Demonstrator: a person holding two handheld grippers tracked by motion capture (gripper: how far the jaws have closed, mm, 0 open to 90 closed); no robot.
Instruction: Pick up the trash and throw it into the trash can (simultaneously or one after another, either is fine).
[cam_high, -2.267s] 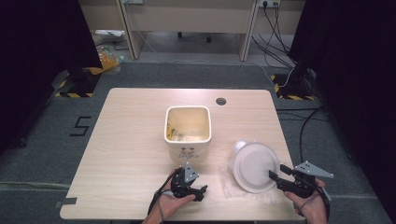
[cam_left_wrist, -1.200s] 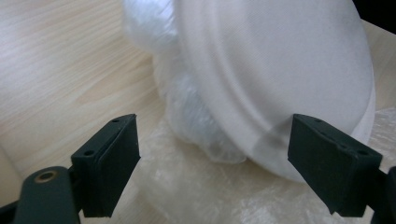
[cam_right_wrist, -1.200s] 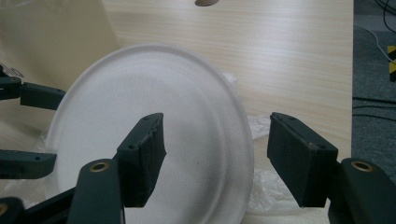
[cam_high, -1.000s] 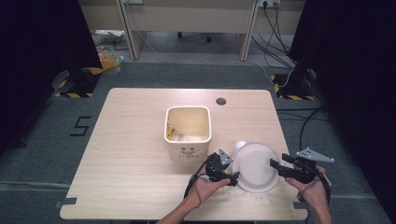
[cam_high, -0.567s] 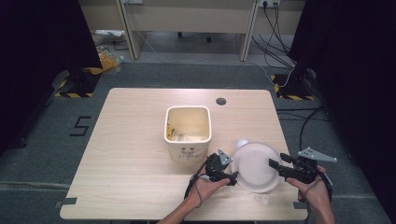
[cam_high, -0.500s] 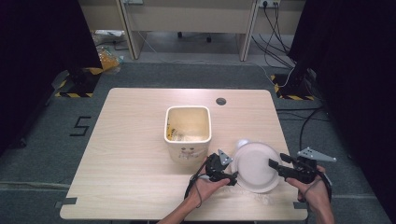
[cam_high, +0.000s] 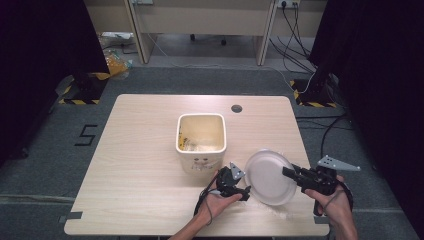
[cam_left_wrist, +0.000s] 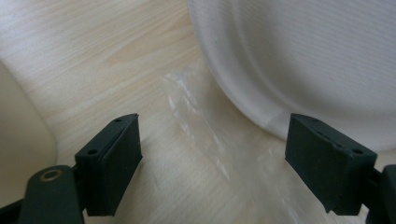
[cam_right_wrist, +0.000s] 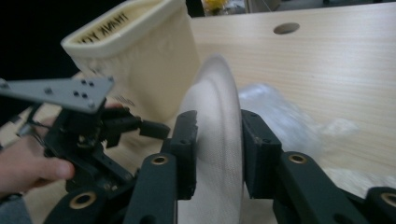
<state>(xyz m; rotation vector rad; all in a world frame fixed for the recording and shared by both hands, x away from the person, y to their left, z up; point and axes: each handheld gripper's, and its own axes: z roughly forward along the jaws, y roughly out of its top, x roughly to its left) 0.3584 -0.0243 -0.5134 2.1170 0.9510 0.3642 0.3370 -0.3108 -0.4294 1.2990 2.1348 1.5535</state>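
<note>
Plates: one white plate (cam_high: 269, 177), near the desk's (cam_high: 140, 165) front edge, pinched by the right gripper (cam_high: 291, 173).
Bins: one cream bin (cam_high: 201, 141).
Left gripper (cam_high: 245, 192): jaws spread.

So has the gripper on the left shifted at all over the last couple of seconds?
Yes. The left gripper moved rightward, from below the cream bin to beside the white plate.

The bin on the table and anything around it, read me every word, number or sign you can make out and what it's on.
"THANK YO", cut off by the frame edge: on the rim of the cream bin.
"5": on the grey floor left of the table.
Marks on the bin's front, high view: too small to read.
</note>
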